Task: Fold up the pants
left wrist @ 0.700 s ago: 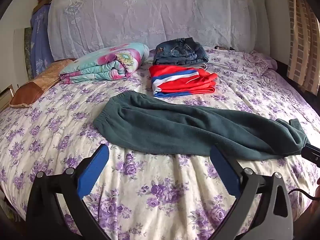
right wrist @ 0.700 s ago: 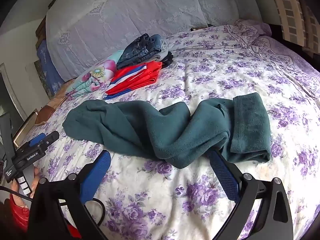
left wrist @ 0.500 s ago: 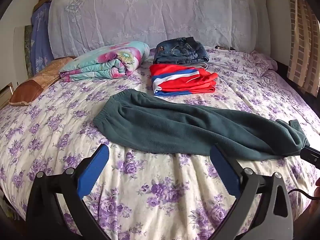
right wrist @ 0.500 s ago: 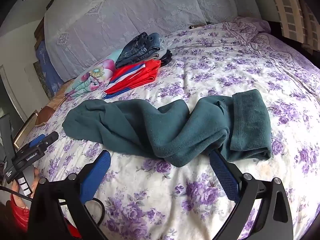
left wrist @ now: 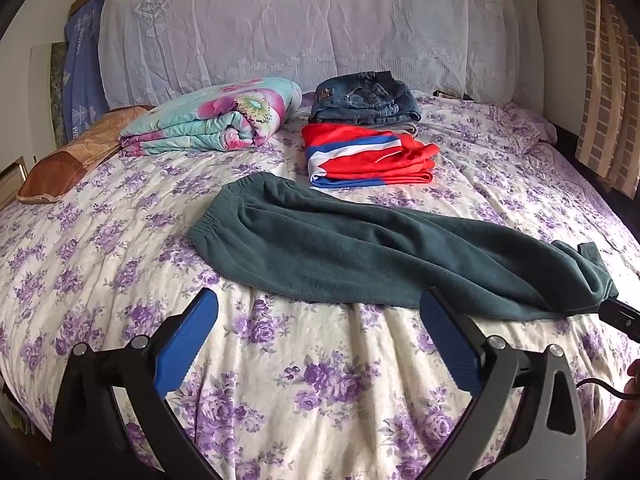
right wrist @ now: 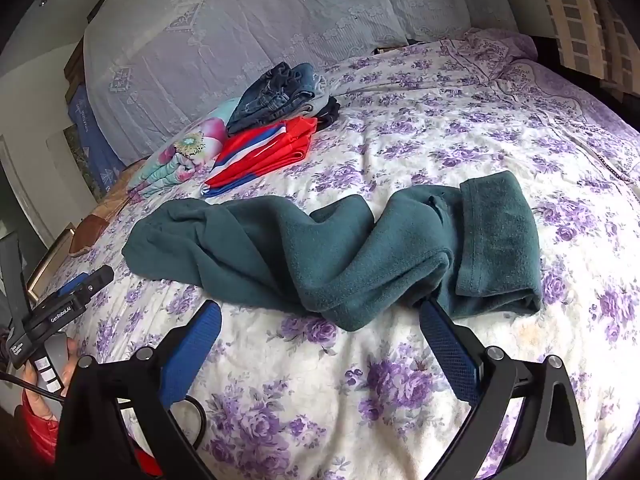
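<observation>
Dark green fleece pants [left wrist: 360, 256] lie lengthwise on the floral bedspread [left wrist: 320, 380], waistband at the left and leg ends at the right. In the right wrist view the pants [right wrist: 320, 256] look rumpled, with one cuff [right wrist: 500, 240] folded back. My left gripper [left wrist: 318, 332] is open and empty, just short of the near edge of the pants. My right gripper [right wrist: 320, 336] is open and empty, its right fingertip [right wrist: 436, 320] at the edge of the leg ends. The right gripper's tip also shows in the left wrist view [left wrist: 620, 316].
Folded red, white and blue clothing [left wrist: 368, 156] and folded jeans [left wrist: 364, 96] lie behind the pants. A rolled floral quilt [left wrist: 216, 120] and a brown pillow [left wrist: 76, 152] are at the back left. A lace-covered headboard [left wrist: 304, 24] stands behind.
Both views have shifted only slightly. The pants lie as before and both grippers stay open.
</observation>
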`<state>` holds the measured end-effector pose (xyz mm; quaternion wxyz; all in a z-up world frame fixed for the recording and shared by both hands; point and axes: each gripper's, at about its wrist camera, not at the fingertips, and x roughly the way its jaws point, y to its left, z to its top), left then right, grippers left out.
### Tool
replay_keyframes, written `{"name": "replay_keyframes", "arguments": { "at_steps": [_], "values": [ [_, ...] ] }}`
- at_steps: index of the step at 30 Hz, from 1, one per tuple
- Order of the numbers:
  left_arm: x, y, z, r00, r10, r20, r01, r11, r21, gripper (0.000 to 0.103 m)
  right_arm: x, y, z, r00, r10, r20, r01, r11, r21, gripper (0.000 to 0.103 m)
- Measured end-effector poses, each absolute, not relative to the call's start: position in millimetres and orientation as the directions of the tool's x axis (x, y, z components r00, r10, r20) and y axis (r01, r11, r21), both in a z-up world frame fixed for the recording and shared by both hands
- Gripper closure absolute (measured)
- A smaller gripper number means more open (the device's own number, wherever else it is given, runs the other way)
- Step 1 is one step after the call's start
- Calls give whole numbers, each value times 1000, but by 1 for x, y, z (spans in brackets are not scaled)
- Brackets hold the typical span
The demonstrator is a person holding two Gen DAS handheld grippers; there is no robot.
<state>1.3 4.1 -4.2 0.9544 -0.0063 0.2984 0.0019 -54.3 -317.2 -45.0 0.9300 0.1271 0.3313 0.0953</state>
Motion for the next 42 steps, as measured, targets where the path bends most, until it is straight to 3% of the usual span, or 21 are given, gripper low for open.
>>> {"name": "replay_keyframes", "arguments": {
  "at_steps": [42],
  "values": [
    [1,12,-12,809,-3,-588,-17,999,-28,5,-50,-325,-52,741,280,-610,-70,936,345,3]
  ]
}}
